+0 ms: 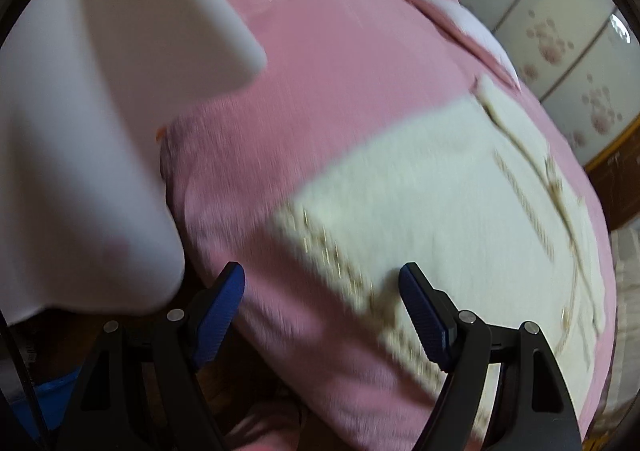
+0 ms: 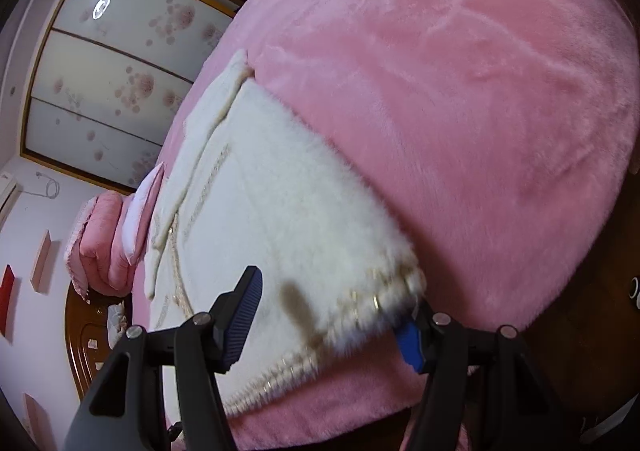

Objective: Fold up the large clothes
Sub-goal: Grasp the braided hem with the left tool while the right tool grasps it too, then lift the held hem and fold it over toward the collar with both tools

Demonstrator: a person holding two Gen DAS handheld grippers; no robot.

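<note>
A cream fluffy garment [image 1: 440,191] with gold trim lies flat on a pink plush bed cover [image 1: 320,71]. My left gripper [image 1: 322,307] is open just above the garment's trimmed hem edge, holding nothing. In the right wrist view the same garment [image 2: 272,203] lies spread out, its hem corner [image 2: 396,291] lifted between the fingers. My right gripper [image 2: 332,315] is open around that corner; the right fingertip [image 2: 410,345] is partly hidden by the fur.
A white sleeve or cloth [image 1: 100,131] hangs close at the left of the left wrist view. Pink pillows [image 2: 108,235] lie at the head of the bed. A wardrobe with floral panels [image 2: 112,91] stands beyond the bed. A wooden headboard [image 2: 84,347] is nearby.
</note>
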